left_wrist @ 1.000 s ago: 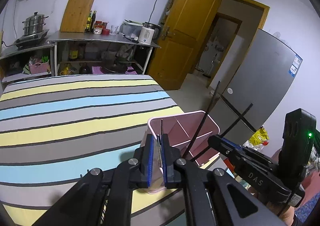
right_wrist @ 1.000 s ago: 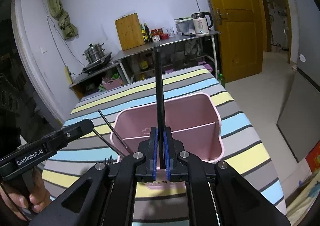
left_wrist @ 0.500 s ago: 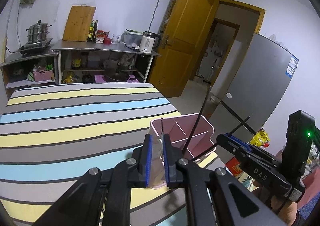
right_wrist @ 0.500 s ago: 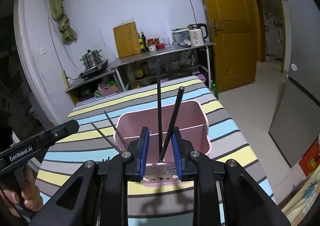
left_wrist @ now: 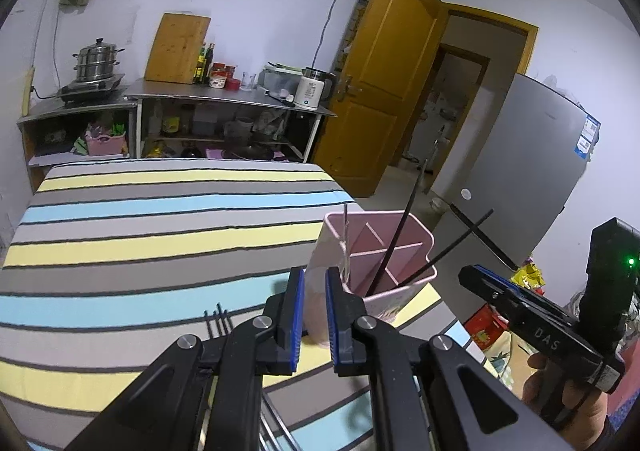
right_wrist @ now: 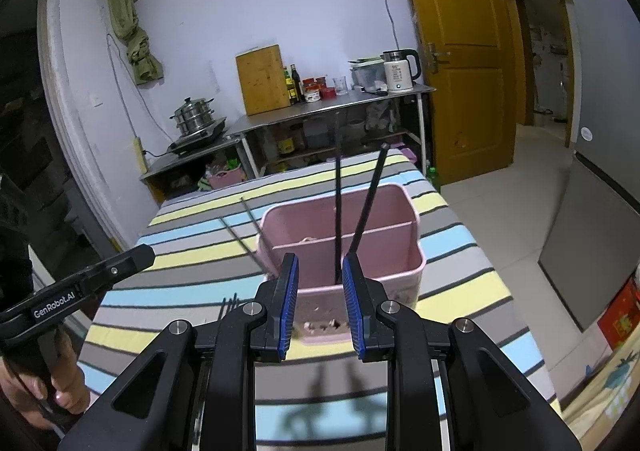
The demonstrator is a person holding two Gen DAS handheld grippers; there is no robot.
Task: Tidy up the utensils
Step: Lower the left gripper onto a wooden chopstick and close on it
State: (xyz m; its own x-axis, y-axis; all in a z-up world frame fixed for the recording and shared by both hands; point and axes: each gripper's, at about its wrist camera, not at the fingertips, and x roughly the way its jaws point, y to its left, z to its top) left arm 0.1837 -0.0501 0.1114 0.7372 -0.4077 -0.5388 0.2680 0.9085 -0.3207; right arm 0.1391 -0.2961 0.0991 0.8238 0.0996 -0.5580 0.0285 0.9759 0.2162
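Note:
A pink divided utensil bin stands at the near right edge of the striped table; it also shows in the left wrist view. Two black chopsticks stand in its near compartment, leaning apart. Two thin metal chopsticks lean out of its left end. A black fork lies on the cloth by the bin, also in the left wrist view. My right gripper is open and empty, just short of the bin. My left gripper is open and empty at the bin's left end.
The table wears a striped cloth. Behind it stand metal shelves with a steamer pot, a cutting board, bottles and a kettle. A grey fridge and an open yellow door are to the right.
My right gripper opened and let go of a black chopstick, which now stands in the bin. My left gripper opened slightly and released the metal chopstick. Both grippers drew back from the bin.

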